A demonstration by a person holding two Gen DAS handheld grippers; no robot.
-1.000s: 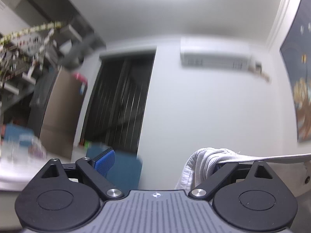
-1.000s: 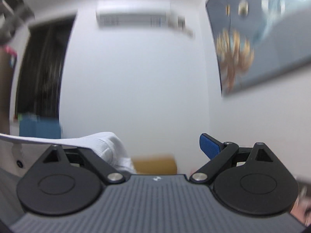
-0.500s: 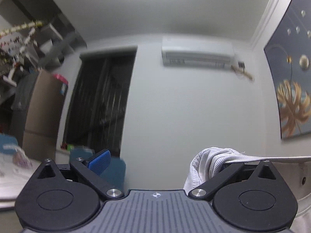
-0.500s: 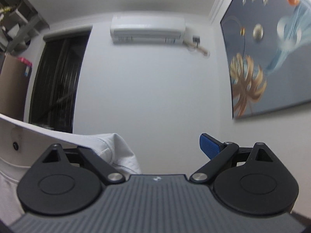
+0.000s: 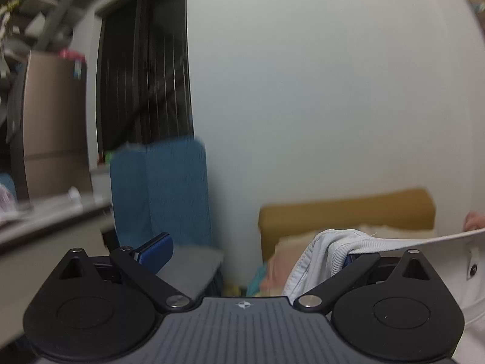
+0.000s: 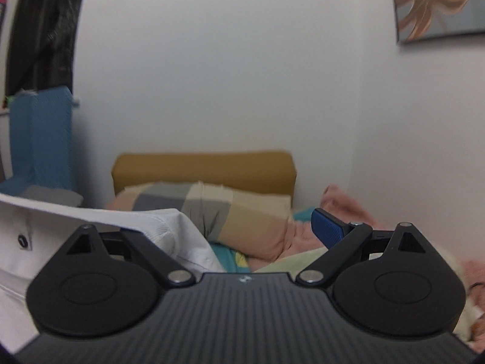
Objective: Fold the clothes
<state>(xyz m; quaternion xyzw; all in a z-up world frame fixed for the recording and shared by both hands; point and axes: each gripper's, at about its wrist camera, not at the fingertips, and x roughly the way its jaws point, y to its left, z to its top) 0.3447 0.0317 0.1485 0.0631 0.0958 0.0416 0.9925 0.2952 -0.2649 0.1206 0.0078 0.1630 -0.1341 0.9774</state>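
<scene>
Left wrist: a white shirt (image 5: 327, 248) is draped over one finger of each gripper, stretched between them in the air.
The left gripper (image 5: 257, 251) is spread, the shirt hooked on its right finger; the right gripper (image 6: 224, 227) is spread too, cloth (image 6: 169, 227) over its left finger. The shirt's taut top edge runs level from one gripper to the other, its body hanging below, above a bed with a pillow (image 6: 218, 206).

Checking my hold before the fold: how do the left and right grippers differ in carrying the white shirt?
Left gripper: white shirt drapes its right finger, left blue pad bare. Right gripper: shirt drapes its left finger, right pad bare. Cloth trails right of the left gripper, left of the right one. Both stand open.
</scene>
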